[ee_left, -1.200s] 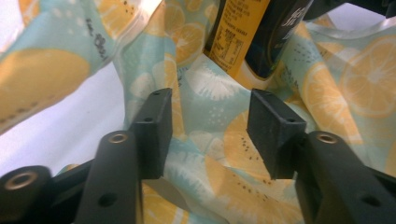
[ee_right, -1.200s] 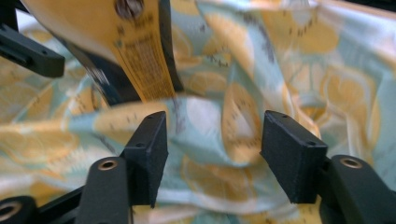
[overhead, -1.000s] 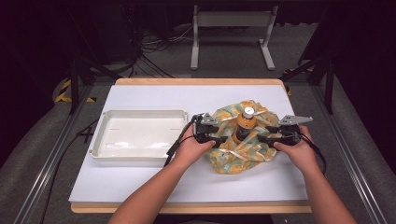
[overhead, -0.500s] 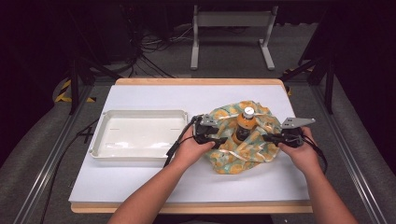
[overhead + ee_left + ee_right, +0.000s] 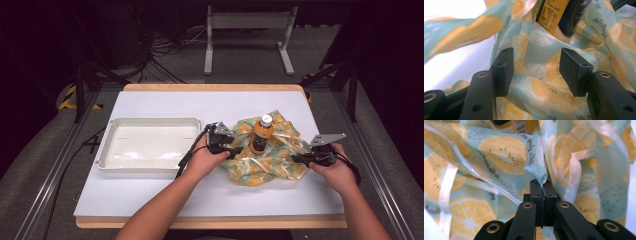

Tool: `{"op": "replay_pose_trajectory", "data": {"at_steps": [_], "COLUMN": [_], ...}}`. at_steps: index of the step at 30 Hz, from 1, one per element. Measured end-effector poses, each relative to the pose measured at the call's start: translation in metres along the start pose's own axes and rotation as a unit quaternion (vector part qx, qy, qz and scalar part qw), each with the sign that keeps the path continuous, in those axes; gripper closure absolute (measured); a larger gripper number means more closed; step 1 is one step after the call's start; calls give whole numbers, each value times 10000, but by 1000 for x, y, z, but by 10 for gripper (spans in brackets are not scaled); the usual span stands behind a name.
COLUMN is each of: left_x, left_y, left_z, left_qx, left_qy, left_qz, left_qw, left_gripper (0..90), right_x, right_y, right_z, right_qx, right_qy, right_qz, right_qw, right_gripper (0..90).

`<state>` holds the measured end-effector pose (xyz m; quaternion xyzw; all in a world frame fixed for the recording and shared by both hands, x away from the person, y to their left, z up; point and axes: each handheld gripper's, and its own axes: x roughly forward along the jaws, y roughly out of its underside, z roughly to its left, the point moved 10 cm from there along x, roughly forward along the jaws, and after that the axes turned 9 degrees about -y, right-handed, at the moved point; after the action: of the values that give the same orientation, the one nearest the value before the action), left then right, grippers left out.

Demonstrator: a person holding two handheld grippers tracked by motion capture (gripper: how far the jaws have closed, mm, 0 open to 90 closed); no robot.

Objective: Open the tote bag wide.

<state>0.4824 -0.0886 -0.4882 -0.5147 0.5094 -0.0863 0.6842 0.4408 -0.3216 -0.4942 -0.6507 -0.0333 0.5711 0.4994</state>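
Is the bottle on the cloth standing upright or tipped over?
Upright. The bottle stands on the lemon-print cloth with its white cap pointing up.

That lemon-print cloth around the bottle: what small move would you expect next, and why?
Probably the right tool, shut on a fold of the teal and orange lemon-print cloth, draws it outward from the upright orange bottle with a white cap. The left tool is open over the cloth beside the bottle, gripping nothing yet.
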Motion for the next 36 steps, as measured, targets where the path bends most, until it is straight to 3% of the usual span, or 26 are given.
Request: {"op": "replay_pose_trajectory", "data": {"at_steps": [5,7,10,16,22,29,33,36], "left_x": [0,0,0,-2,-2,-3,-4,-5], "left_y": [-1,-1,-1,-2,-3,-3,-4,-4], "left_z": [-1,-1,-2,-3,-5,-8,-8,-8], "left_qx": [57,49,34,60,84,113,131,139], "left_qy": [15,20,34,58,88,135,155,167], "left_qz": [-9,-7,-22,-42,-54,-87,-90,-104], "left_qw": [10000,10000,10000,10000,9999,9998,9998,9997], "left_gripper": [455,455,447,447,447,446,452,456], "right_x": [-6,-7,-10,-22,-30,-15,-3,11], "right_y": [-1,-4,-17,-39,-69,-99,-104,-100], "right_z": [2,4,8,22,31,26,19,11], "right_qx": [193,160,154,-58,-269,-325,-324,-309], "right_qy": [-130,-145,-141,-40,2,-59,18,102], "right_qz": [-192,-245,-488,-933,-1393,-1726,-1658,-1406], "right_qw": [9995,9995,9986,9956,9899,9844,9856,9895], "right_gripper": [860,834,689,620,697,871,900,900]}}
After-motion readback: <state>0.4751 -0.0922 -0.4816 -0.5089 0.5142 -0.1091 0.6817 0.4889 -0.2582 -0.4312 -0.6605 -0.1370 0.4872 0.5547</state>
